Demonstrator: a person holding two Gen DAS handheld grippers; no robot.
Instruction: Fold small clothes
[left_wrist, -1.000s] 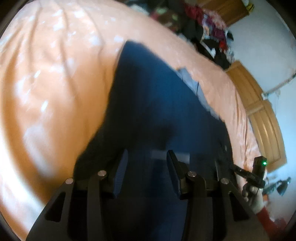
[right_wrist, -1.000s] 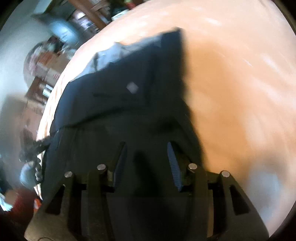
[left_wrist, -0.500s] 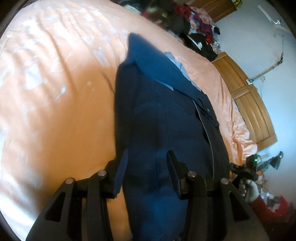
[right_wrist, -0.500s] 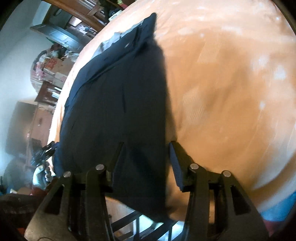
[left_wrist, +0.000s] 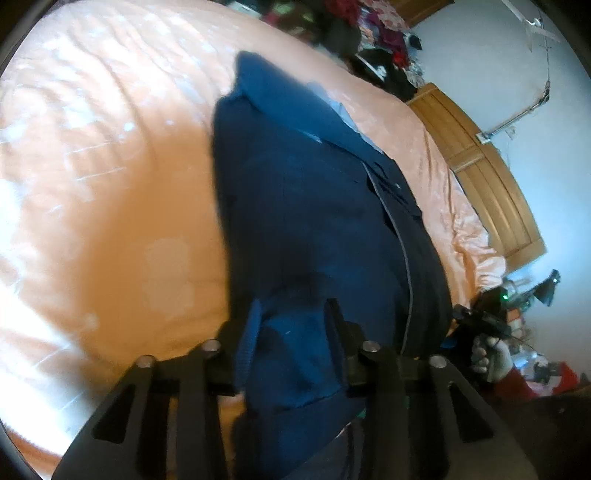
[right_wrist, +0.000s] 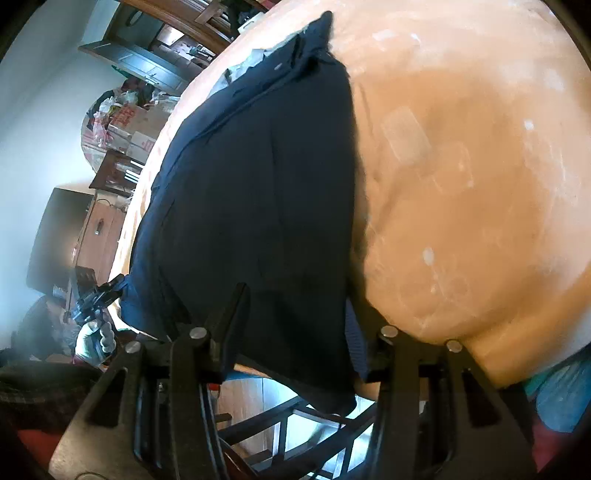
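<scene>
A dark navy garment (left_wrist: 317, 229) lies stretched lengthwise on the peach bedspread (left_wrist: 110, 184), its collar and pale lining at the far end. My left gripper (left_wrist: 293, 328) is open at the garment's near hem, with cloth lying between its fingers. In the right wrist view the same garment (right_wrist: 258, 192) runs away from my right gripper (right_wrist: 295, 310). That gripper is also open, and the near hem drapes between its fingers and over the bed edge. A gloved hand (right_wrist: 94, 339) holds the left gripper at the far left.
Peach bedspread (right_wrist: 461, 184) spreads wide beside the garment. A wooden headboard (left_wrist: 487, 177) and piled clothes (left_wrist: 369, 29) lie beyond. Boxes and dark furniture (right_wrist: 122, 122) stand off the bed's far side. A dark chair frame (right_wrist: 288, 424) and floor show below the bed edge.
Both grippers have pulled back toward the near bed edge. The garment now lies longer and flatter, and its near hem hangs over the edge. The finger gaps look unchanged.
</scene>
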